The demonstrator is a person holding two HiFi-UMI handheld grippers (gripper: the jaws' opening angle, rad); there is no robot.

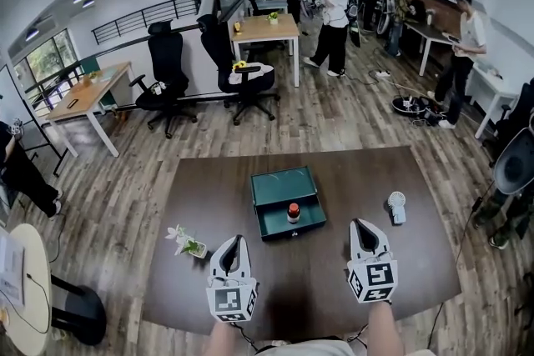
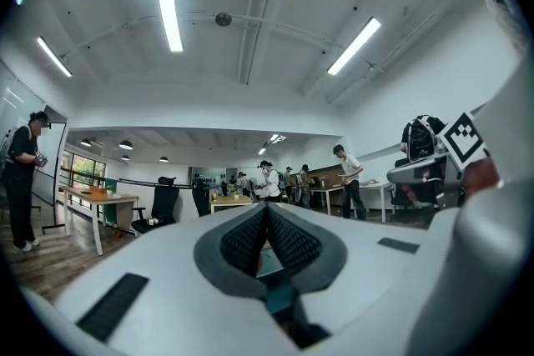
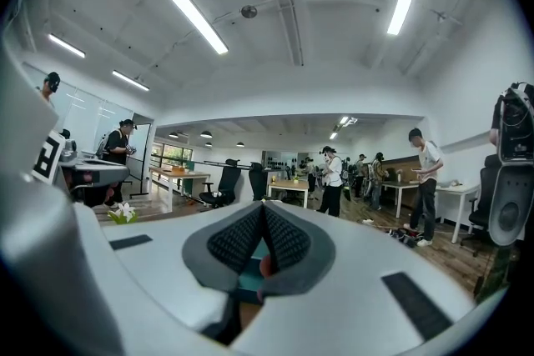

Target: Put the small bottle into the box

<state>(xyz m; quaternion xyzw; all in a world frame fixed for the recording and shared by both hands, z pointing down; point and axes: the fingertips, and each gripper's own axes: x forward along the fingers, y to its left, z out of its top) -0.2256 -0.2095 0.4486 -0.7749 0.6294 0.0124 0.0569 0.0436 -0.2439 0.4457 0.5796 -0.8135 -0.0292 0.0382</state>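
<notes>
1. Bottle with the red cap is standing upright inside the open green box, mid-table, so the drop-in looks done to me.
2. Left gripper and right gripper both sit at the near edge of the table, well apart from the box. Their pads are pressed together with nothing in them.
3. Step now is basically staying clear. I'd keep both grippers low, on their own sides and away from the box front, so nothing bumps it and tips the bottle.
4. Off to the sides there's a little fan on the right and a small plant on the left, neither near the box.
5. Hard to read: can't tell if the box is a drawer or a lidded thing. Both gripper views only show a teal sliver past the closed pads. The right one has a red dot there, probably the cap. Bottle label is too small to read.
</notes>
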